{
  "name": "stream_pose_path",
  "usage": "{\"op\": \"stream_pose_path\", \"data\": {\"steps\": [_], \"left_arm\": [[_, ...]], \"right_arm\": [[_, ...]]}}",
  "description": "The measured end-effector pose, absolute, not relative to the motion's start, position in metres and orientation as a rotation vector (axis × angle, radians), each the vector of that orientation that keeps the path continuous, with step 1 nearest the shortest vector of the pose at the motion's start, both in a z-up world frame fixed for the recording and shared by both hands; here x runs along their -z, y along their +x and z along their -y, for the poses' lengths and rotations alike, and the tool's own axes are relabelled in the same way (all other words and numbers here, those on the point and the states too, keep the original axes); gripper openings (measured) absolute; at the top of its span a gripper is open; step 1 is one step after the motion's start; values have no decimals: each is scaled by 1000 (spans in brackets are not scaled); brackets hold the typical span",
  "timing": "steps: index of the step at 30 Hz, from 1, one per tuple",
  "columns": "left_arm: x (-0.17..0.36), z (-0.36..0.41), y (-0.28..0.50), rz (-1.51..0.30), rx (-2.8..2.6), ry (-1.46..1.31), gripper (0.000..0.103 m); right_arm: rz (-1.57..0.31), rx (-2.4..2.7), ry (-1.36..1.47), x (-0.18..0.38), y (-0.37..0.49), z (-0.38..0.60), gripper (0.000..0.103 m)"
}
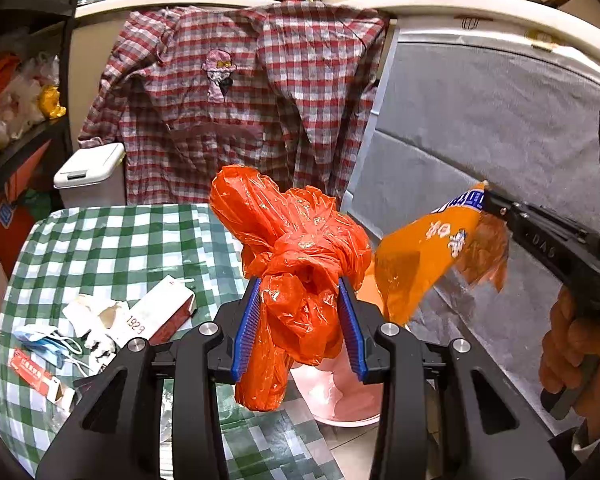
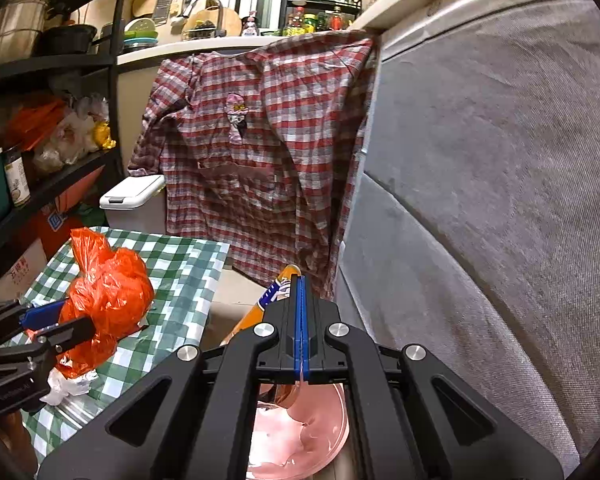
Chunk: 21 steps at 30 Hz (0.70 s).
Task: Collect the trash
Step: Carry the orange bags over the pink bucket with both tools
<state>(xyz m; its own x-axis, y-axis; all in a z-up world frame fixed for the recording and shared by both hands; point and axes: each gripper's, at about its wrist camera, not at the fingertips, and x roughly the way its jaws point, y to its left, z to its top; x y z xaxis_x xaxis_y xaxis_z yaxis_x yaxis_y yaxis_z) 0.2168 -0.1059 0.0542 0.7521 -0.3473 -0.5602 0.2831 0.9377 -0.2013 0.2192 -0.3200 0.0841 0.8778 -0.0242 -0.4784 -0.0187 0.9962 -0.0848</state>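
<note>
My left gripper (image 1: 302,292) is shut on a knotted orange plastic bag (image 1: 296,256) and holds it above the edge of the green checked table (image 1: 112,240). The bag also shows in the right wrist view (image 2: 108,296), with the left gripper (image 2: 56,320) around it. My right gripper (image 2: 302,280) is shut on an orange snack wrapper (image 2: 272,300). In the left wrist view the right gripper (image 1: 486,196) holds the wrapper (image 1: 420,256) by its top edge, and it hangs over a bin lined with a pink bag (image 1: 340,396), also seen below the right gripper (image 2: 300,436).
On the table lie a white carton (image 1: 156,312), crumpled paper (image 1: 92,312), a blue face mask (image 1: 48,340) and a red packet (image 1: 32,372). A plaid shirt (image 1: 236,92) hangs behind. A white lidded bin (image 1: 90,168) stands beyond the table. A grey covered panel (image 1: 500,140) is at the right.
</note>
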Motion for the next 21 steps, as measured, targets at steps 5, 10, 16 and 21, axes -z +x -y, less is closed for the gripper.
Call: {"op": "stream_pose_path", "data": {"steps": [5,10,16,21], "left_arm": [[-48,114,222,-646,354,-96,38],[-45,121,226,-656,357,-74,38],[-38,128,233,-683,365,-64,38],[-34,136,237,-696,376,-59,38]], "right_arm": [[-506,21,-63,-79,222,329,0],[-513,28,-64,-75,227,330,0],[-522,35,-73,-70,232,330,0],[-533,41,-60,-68,237,334,0]]}}
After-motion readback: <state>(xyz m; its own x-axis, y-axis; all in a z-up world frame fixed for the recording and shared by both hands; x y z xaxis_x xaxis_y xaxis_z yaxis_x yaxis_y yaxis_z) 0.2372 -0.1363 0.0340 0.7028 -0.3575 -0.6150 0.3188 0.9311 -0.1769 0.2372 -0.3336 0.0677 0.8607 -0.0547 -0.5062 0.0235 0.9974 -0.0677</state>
